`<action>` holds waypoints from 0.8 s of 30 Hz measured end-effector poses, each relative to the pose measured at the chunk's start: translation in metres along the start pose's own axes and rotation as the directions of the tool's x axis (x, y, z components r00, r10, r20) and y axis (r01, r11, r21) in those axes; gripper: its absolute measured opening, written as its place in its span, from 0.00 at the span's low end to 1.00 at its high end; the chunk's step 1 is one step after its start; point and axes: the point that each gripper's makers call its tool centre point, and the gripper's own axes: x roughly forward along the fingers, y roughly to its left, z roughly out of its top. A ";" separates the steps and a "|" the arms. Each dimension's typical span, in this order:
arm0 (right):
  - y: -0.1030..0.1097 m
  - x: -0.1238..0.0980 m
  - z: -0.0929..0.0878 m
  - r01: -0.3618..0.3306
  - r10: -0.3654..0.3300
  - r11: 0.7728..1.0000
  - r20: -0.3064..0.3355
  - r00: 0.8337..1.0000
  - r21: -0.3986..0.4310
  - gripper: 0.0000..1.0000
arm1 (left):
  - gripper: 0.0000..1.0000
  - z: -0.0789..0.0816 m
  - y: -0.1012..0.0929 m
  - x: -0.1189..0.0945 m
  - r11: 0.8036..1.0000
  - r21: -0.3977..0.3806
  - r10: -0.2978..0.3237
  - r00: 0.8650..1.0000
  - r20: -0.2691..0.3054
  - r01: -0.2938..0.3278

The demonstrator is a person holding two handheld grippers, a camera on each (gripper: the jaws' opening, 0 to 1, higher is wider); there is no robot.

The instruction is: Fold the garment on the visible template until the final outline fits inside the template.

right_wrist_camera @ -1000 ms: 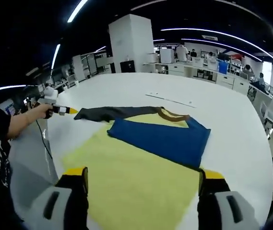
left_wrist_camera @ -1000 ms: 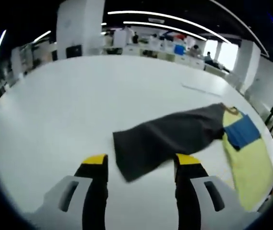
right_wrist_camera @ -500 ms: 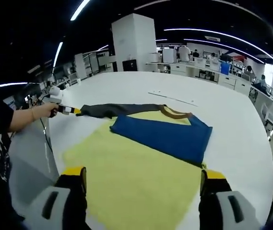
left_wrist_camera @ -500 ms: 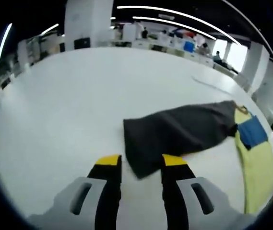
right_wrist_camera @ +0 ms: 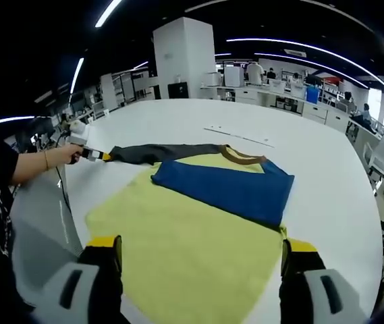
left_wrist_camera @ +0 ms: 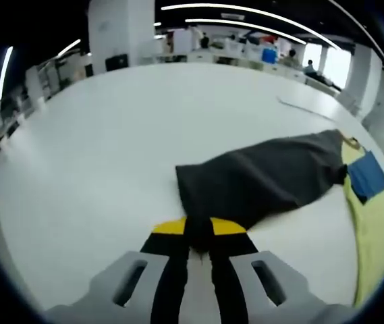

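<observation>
The garment lies flat on the white table [right_wrist_camera: 326, 162]: a yellow body [right_wrist_camera: 192, 236], a blue part [right_wrist_camera: 225, 189] folded across it, a brown collar [right_wrist_camera: 242, 158] and a long dark grey sleeve [right_wrist_camera: 158, 154] stretched out to the left. In the left gripper view the same sleeve [left_wrist_camera: 266, 179] runs from the yellow body [left_wrist_camera: 374, 223] down to my left gripper [left_wrist_camera: 198, 226], which is shut on the sleeve's end. A person's hand holds that left gripper [right_wrist_camera: 87, 154] at the sleeve tip. My right gripper [right_wrist_camera: 200, 244] stands open over the near edge of the yellow body.
A thin pale strip [right_wrist_camera: 239, 137] lies on the table beyond the collar. The person's arm [right_wrist_camera: 33, 169] reaches in from the left, near the table's left edge. Desks, a white pillar [right_wrist_camera: 185, 61] and people stand far behind the table.
My left gripper's jaws have gone from open, either side of the sleeve's end, to shut on it. The right gripper has stayed open over the yellow body.
</observation>
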 end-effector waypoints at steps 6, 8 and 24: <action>0.005 -0.001 0.000 -0.011 0.011 1.000 -0.001 1.000 0.001 0.99 | 0.01 0.007 0.006 0.005 0.997 0.074 0.020 1.000 0.006 -0.021; 0.004 -0.001 -0.002 -0.009 0.009 1.000 -0.002 1.000 0.007 0.99 | 0.01 0.008 0.010 0.005 0.996 0.086 0.029 1.000 0.009 -0.030; -0.004 -0.001 -0.007 0.006 -0.006 0.999 -0.002 1.000 0.040 0.99 | 0.01 0.019 0.021 0.013 0.991 0.131 0.012 1.000 0.003 -0.013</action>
